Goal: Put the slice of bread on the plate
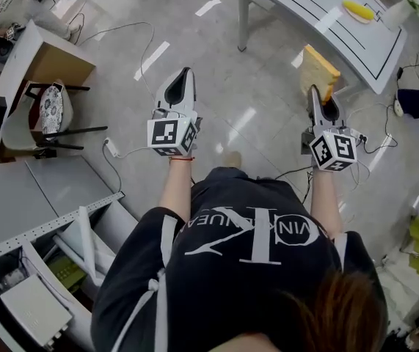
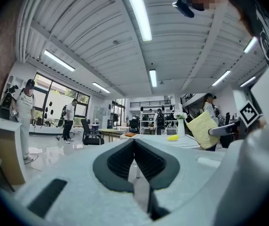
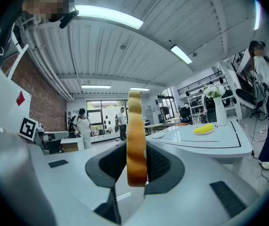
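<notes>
A slice of bread [image 1: 319,70] with a brown crust stands on edge between the jaws of my right gripper [image 1: 319,97], which is shut on it and held level over the floor. In the right gripper view the bread [image 3: 136,126] shows edge-on, upright, pinched between the dark pads [image 3: 160,166]. My left gripper [image 1: 186,75] is level, to the left and apart from the bread, shut with nothing in it; its pads [image 2: 120,161] meet at the tip. From the left gripper view the bread [image 2: 203,128] appears at the right. A small white dish [image 3: 158,134] lies on the table's near end.
A white table [image 1: 356,46] stands ahead to the right, with a yellow banana [image 1: 358,10] on it and a vase of flowers [image 3: 218,108]. A grey desk [image 1: 33,189] and a chair [image 1: 48,116] are at the left. Cables lie across the floor [image 1: 121,149]. People stand farther off.
</notes>
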